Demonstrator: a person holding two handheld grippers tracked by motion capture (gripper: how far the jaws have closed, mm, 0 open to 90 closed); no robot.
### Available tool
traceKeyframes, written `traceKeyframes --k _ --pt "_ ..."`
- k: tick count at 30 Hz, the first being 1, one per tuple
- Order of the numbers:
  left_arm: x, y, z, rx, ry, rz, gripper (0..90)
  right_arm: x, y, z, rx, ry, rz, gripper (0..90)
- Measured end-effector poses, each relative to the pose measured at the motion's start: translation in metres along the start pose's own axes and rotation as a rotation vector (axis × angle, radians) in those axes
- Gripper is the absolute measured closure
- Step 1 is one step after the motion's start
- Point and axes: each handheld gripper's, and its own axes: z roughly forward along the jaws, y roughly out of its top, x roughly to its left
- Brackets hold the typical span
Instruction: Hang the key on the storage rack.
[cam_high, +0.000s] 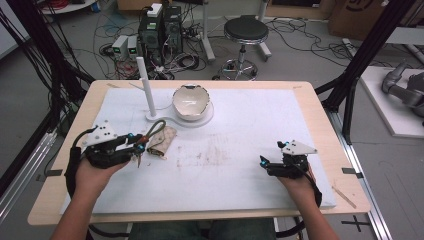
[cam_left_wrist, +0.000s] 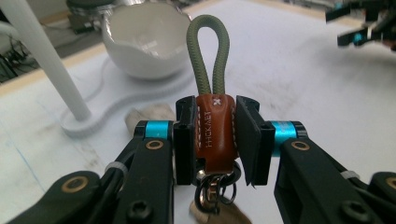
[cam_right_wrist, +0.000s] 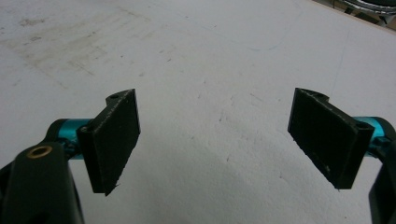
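One keychain (cam_left_wrist: 214, 133): brown stitched leather tab, stamped lettering too small to read, olive braided cord loop standing up from it, dark metal rings hanging below, count unclear. Left gripper (cam_left_wrist: 215, 140) is clamped on the leather tab, both flat black pads pressing its sides; keychain is held above the worktop (cam_high: 250, 130), near the left front. Beige lumpy thing (cam_high: 162, 141) lies just under and beside the keychain, partly hidden by the gripper, hard to identify. One glossy white bowl (cam_high: 190, 101) with wavy rim sits on a flat white base (cam_high: 206, 116) with one upright white rod (cam_high: 146, 87). Worktop is white, matte, stained. Right gripper (cam_right_wrist: 217, 140) has jaws wide apart, nothing between, over bare worktop.
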Motion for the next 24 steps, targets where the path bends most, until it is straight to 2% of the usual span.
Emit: traceKeyframes --k 4,8,9,13,17,19,24 --pt "0.010 0.014 -0.001 -0.015 0.033 0.000 69.3 0.000 0.000 0.000 -0.003 -0.002 0.011 17.1" --pt "0.020 0.023 -0.001 -0.019 0.065 -0.017 69.3 -0.001 0.000 0.000 0.000 0.002 0.004 17.1" --pt "0.025 0.029 -0.002 -0.023 0.089 -0.020 69.3 -0.001 -0.001 0.001 0.001 0.001 0.002 17.1" --pt "0.036 0.039 -0.003 -0.033 0.141 -0.024 69.3 -0.001 -0.001 0.000 0.004 0.002 0.004 17.1" --pt "0.045 0.045 -0.003 -0.046 0.173 -0.030 69.3 -0.002 -0.002 0.001 0.007 0.002 0.007 17.1" --pt "0.054 0.051 -0.005 -0.057 0.214 -0.033 69.3 -0.002 -0.002 0.001 0.011 0.001 0.010 17.1" --pt "0.067 0.058 -0.001 -0.050 0.262 -0.042 69.3 -0.002 -0.002 0.003 0.018 0.003 0.007 17.1"
